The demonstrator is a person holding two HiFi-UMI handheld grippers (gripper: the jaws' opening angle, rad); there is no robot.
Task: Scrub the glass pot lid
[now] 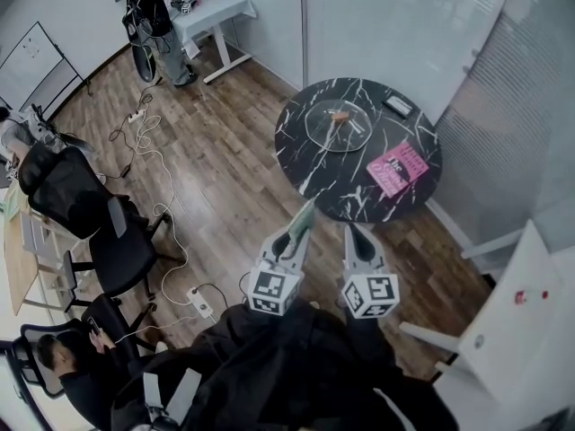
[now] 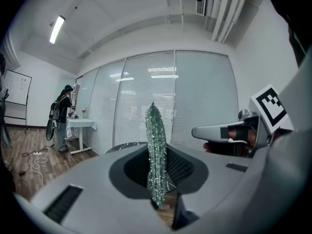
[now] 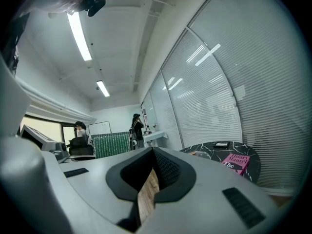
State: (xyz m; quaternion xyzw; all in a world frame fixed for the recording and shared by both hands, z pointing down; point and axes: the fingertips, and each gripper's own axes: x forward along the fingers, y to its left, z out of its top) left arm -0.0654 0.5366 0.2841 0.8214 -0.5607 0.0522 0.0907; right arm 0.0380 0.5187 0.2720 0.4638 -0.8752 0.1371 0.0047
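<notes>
Left tool (image 2: 157, 149) clamps green scrubber (image 2: 155, 126); glass lid (image 1: 337, 126) lies on table (image 1: 316, 183).

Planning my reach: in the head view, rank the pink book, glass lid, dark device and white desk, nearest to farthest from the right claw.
From the right claw:
1. Pink book, near right edge of the table.
2. Glass lid, table's middle-left.
3. Dark device, table's far side.
4. White desk, far upper left.
</notes>
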